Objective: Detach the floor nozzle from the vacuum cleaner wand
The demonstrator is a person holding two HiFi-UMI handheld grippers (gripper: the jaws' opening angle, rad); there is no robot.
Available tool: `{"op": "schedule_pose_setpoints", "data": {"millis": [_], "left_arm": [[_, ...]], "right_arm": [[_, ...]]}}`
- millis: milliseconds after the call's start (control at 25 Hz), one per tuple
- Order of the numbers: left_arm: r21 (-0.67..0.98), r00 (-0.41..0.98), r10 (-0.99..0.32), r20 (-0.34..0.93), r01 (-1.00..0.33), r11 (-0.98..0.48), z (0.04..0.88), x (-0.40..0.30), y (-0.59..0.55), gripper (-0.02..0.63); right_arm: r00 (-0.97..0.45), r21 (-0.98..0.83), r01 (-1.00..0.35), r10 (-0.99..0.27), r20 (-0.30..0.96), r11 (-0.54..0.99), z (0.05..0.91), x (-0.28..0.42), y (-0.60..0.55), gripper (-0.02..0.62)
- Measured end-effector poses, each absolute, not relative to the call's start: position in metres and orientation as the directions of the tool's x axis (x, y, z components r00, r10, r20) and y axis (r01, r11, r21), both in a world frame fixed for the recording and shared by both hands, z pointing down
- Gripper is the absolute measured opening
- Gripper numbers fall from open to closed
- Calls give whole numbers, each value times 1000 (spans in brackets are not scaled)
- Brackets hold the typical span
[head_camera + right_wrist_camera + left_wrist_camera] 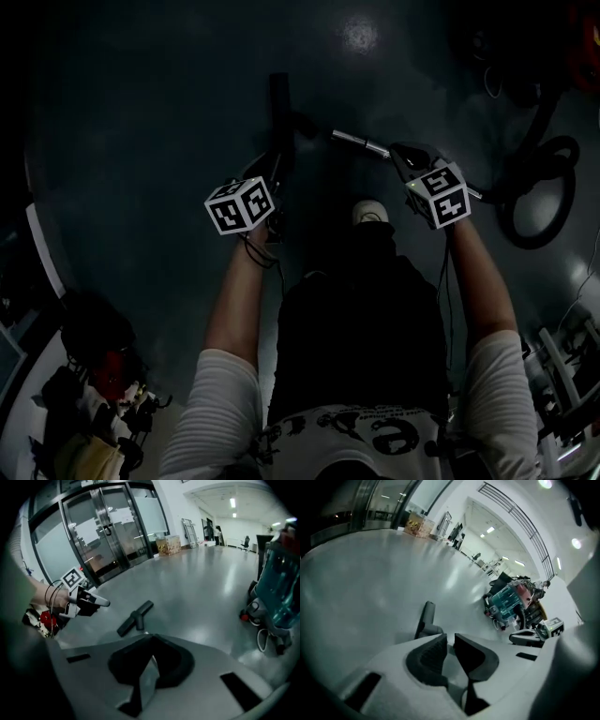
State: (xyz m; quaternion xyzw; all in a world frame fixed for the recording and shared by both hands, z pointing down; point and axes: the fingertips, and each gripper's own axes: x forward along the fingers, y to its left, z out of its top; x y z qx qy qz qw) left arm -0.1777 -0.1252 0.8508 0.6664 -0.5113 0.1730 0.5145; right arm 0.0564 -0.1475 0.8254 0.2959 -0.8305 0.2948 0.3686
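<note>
The dark T-shaped floor nozzle (279, 101) lies on the grey floor ahead of me; it also shows as the nozzle (426, 619) and the nozzle (136, 617). The chrome wand (361, 142) lies to its right, and a small gap seems to separate them, though the head view is dark. My left gripper (270, 171) hangs above the nozzle's near end. Its jaws stand a narrow slit apart with nothing between them (450, 641). My right gripper (412, 159) is held over the wand, shut and empty, its tips meeting (151, 641).
A black hose (542, 192) loops on the floor at the right and leads to a teal vacuum body (281, 583). Glass doors (108, 531) stand behind the left gripper (103, 603). Bags and clutter (103, 375) lie at the near left. A shoe (372, 212) stands between my arms.
</note>
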Motion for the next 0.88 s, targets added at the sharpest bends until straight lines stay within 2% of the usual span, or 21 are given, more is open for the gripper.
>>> {"op": "schedule_pose_setpoints", "data": {"millis": [80,280,520,680,880], "left_arm": [[514,427,-506,749,-857,37,796,-170,-123,5],[498,444,-558,701,-865,-63,629,-143,-122,5],[460,466,-677,570,-863,-207,401,-116,-119,5],[441,478,-729,490,-857,-266,265,-110,-84,5],[345,488,-792,366,-862,-371,141,-120,-32,5]], "right_arm": [[-561,-280,-736,-325,761,616,768,55,-151,3],[-500,-217,-818,-473,726,532,603,75,-147,2],[-436,-187,-882,-598,673,432,407,98,-122,3],[-469,-201,-869,-626,623,452,283,93,-89,2],[-499,-152,-855,-704,505,496,159,77,-39,2]]}}
